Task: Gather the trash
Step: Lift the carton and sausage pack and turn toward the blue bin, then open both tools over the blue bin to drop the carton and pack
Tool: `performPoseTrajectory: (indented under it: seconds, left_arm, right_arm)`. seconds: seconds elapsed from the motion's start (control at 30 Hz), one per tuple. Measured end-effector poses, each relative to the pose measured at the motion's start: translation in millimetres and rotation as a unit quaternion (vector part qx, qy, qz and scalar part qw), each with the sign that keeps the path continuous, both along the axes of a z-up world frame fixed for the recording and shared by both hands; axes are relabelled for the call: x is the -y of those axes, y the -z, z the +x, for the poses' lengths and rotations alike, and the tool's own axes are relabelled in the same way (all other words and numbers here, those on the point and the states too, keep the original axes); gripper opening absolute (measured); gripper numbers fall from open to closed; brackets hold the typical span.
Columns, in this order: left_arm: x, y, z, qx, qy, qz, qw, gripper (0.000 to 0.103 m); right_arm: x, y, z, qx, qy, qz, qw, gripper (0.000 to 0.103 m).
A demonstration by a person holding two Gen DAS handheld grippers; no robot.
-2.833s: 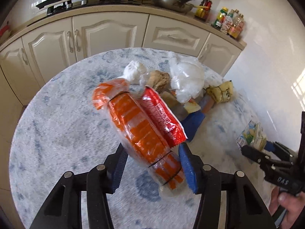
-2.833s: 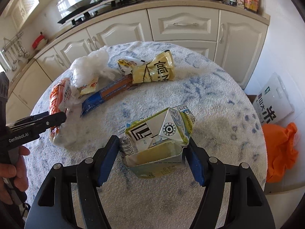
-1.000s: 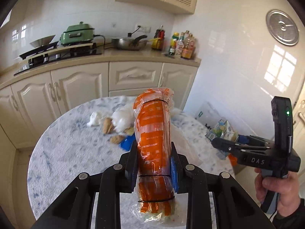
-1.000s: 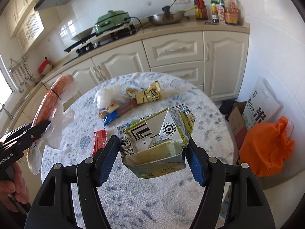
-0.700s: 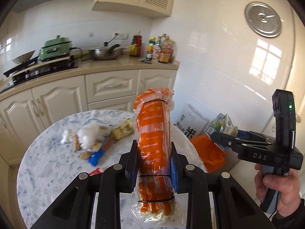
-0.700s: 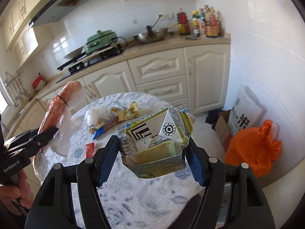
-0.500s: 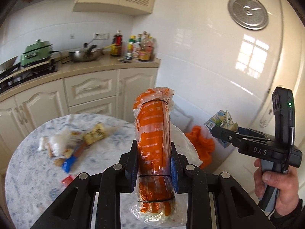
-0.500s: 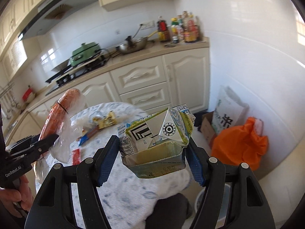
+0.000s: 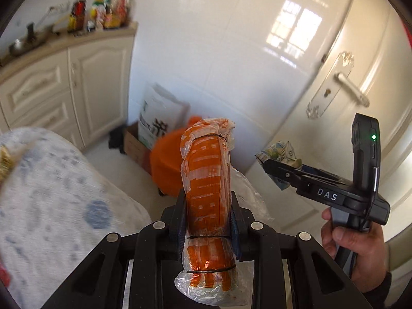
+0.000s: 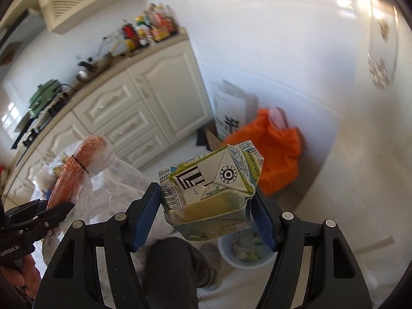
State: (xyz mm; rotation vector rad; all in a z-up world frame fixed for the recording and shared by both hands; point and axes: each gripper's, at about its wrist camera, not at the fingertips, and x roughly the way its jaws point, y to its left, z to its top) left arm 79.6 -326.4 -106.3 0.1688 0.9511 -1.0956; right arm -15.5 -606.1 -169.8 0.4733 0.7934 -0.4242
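My left gripper [image 9: 207, 224] is shut on an orange plastic-wrapped roll [image 9: 207, 185] that stands upright between its fingers. The roll also shows in the right wrist view [image 10: 77, 170] at the left. My right gripper [image 10: 206, 216] is shut on a crushed green and white drink carton [image 10: 211, 188]; the carton shows in the left wrist view [image 9: 279, 154] at the right, held off the table. A pale blue bin [image 10: 244, 253] with trash in it stands on the floor below the carton.
The round table with a blue-patterned cloth [image 9: 51, 206] is at the lower left. An orange bag [image 10: 275, 152], a white printed sack [image 9: 157, 121] and a cardboard box [image 9: 136, 146] sit on the floor by the wall. A door with a handle [image 9: 350, 90] is at the right. A person's leg [image 10: 172, 270] is below.
Both grippers have swung to the right, away from the table toward the wall and floor, each still holding its item. The blue bin has come into the right wrist view.
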Motion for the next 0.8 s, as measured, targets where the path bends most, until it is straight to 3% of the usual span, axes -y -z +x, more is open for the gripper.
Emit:
performPoseTrajectory:
  seconds: [0.3, 0.6, 0.63, 0.67, 0.73, 0.8]
  left_arm:
    - [97.4, 71.6, 19.6, -0.068, 0.035, 0.069, 0.9947, 0.025]
    - [188.9, 120.0, 22.1, -0.092, 0.029, 0.138, 0.9857, 0.03]
    - [194.8, 122.7, 23.0, -0.094, 0.028, 0.145, 0.9846, 0.04]
    - [200.8, 124.7, 23.5, -0.094, 0.025, 0.151, 0.9838, 0.057]
    - [206.0, 124.0, 23.6, -0.083, 0.013, 0.151, 0.985, 0.069]
    - [205.7, 116.5, 20.1, -0.068, 0.013, 0.149, 0.9864, 0.074]
  right_arm:
    - [53.1, 92.8, -22.1, -0.072, 0.056, 0.065, 0.994, 0.069]
    - [77.5, 148.3, -7.6, -0.111, 0.066, 0.093, 0.987, 0.07]
    - [80.2, 156.5, -4.2, -0.115, 0.066, 0.097, 0.986, 0.07]
    - [83.0, 165.3, -1.9, -0.125, 0.068, 0.1, 0.985, 0.071]
    - [85.9, 176.4, -1.8, -0.138, 0.075, 0.103, 0.982, 0.079]
    - [88.4, 185.2, -5.8, -0.14, 0.084, 0.116, 0.98, 0.091]
